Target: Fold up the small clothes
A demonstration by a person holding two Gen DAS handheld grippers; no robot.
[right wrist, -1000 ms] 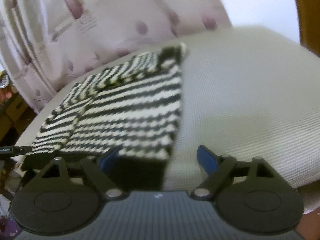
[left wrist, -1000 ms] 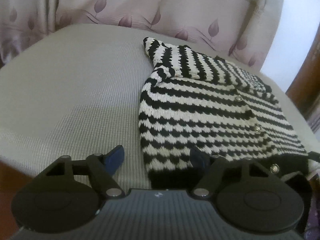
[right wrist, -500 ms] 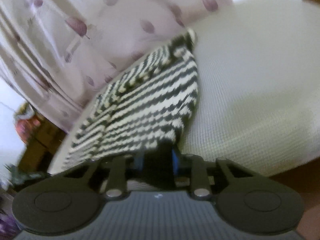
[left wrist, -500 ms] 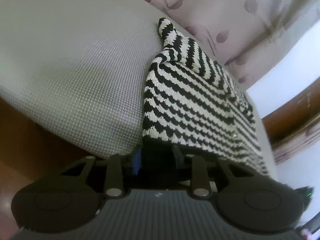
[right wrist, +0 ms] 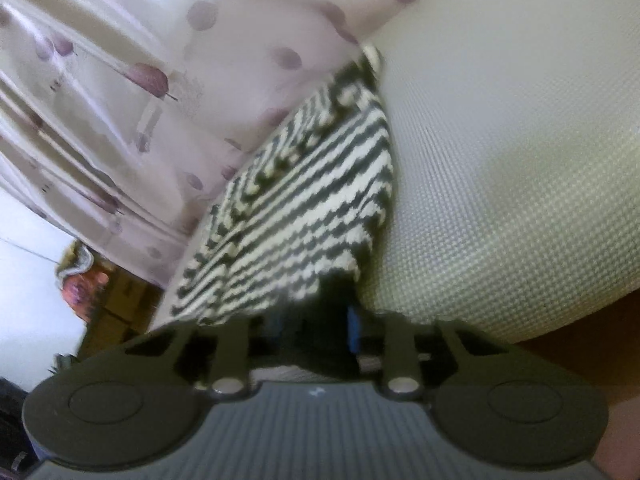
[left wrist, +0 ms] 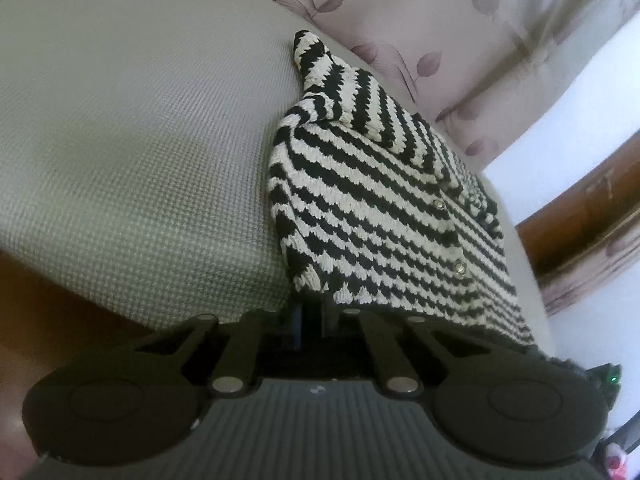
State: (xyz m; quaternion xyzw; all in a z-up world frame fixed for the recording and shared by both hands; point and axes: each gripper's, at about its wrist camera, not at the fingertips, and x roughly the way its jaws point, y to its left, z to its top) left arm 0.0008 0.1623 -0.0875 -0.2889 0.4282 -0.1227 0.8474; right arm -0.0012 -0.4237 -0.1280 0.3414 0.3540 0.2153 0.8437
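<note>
Both of my grippers are on the near hem of the striped cardigan (left wrist: 384, 208), which lies flat on the pale grey waffle-textured cushion (left wrist: 132, 152). My left gripper (left wrist: 310, 320) has its jaws drawn together on the black hem band at the cardigan's near left corner; the jaws have just been closing and the fabric sits between the blue pads. My right gripper (right wrist: 320, 320) is pinching the same black hem band at the near right corner; its jaws have likewise just been closing, with dark knit bunched between them and one blue pad (right wrist: 353, 330) visible at the right of the fold. In the left wrist view the cardigan runs away from me toward the far edge of the cushion, black and cream stripes, a row of small metal buttons (left wrist: 439, 203) down the front placket, one sleeve folded across the upper body with its cuff pointing up at the far left. The right wrist view is motion-blurred; stripes still readable, button detail not. A mauve leaf-print curtain (left wrist: 460, 40) hangs behind the cushion. Brown wooden furniture (left wrist: 592, 216) stands at the right of the left view.
</note>
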